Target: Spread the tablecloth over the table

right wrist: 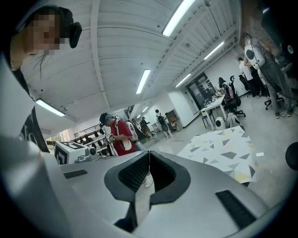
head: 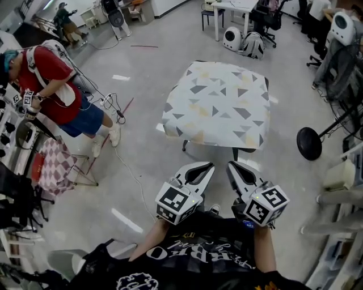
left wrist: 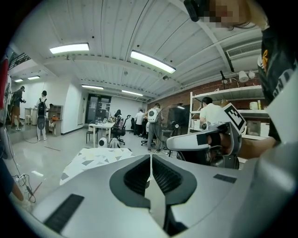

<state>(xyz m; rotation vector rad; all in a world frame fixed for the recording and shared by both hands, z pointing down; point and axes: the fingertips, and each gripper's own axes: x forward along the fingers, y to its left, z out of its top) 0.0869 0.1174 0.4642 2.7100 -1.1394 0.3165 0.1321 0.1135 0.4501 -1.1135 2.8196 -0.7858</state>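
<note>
Head view: tablecloth [head: 218, 105] over table [head: 235, 153] (left gripper [head: 210, 166], right gripper [head: 231, 166] closed).

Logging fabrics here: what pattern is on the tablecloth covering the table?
White tablecloth scattered with grey and pale yellow triangles; clearest in the head view.

You stand in an open robotics lab: white robots [head: 232, 38] by a desk [head: 231, 5], office chairs [head: 266, 20], stocked shelves [left wrist: 242, 88], floor cables [head: 111, 101], strip lights [left wrist: 152, 61] overhead.

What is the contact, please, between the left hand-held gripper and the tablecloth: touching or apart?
Apart. The head view shows a strip of floor between the left hand-held gripper and the near edge of the tablecloth.
</note>
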